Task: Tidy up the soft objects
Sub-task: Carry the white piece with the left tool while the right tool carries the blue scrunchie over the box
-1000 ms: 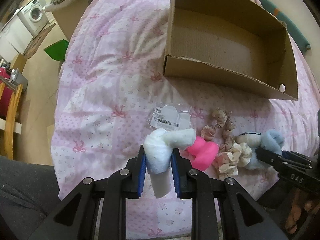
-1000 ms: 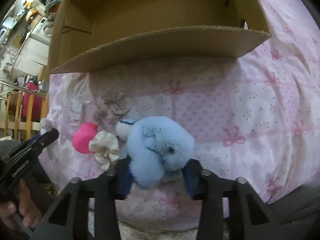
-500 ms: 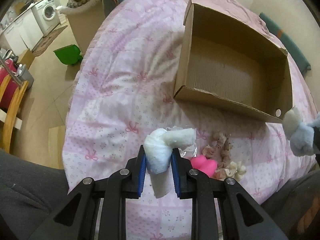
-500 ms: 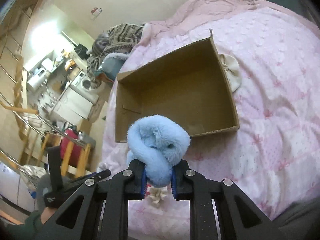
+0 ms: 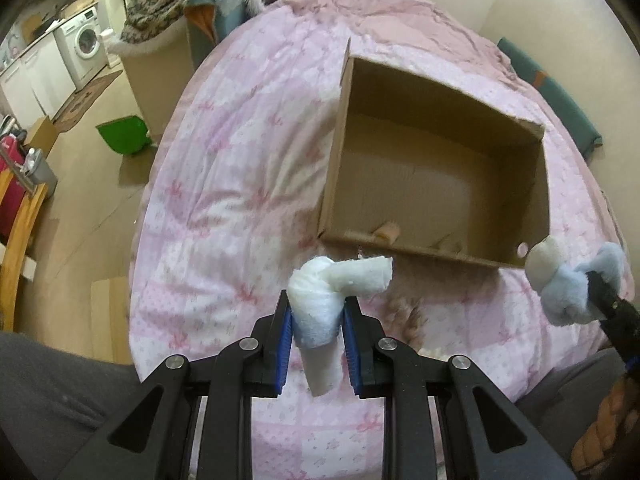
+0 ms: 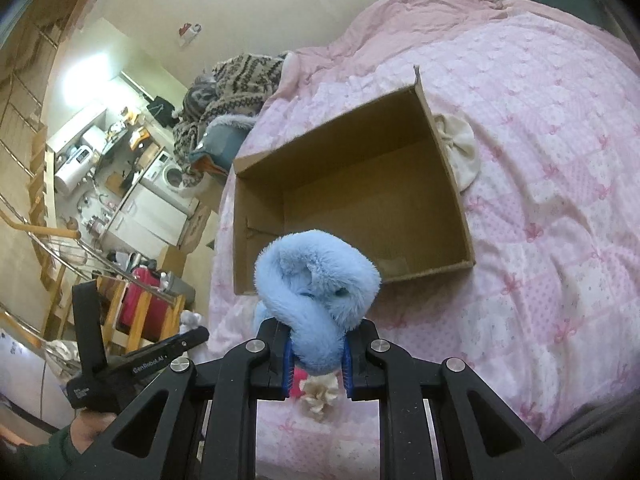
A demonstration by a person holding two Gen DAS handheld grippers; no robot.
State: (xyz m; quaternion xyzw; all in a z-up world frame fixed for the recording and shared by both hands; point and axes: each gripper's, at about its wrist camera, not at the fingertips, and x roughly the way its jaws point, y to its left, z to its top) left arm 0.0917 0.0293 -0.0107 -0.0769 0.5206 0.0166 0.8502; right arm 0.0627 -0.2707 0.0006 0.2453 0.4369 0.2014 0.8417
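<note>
Left wrist view: white roll (image 5: 320, 300) and blue plush (image 6: 316, 300) are now clamped, lifted off the bed (image 5: 240, 184) by left tool (image 5: 316, 320) and right tool (image 6: 316, 356); boxing into the cardboard box (image 5: 332, 168) is judged next.

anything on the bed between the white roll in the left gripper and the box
Nothing: in the left wrist view only bare pink quilt separates the white roll from the cardboard box.

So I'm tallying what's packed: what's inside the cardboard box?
The cardboard box floor is mostly bare; two small tan things lie by its near wall, too unclear to name. That wall hides the strip behind it.
</note>
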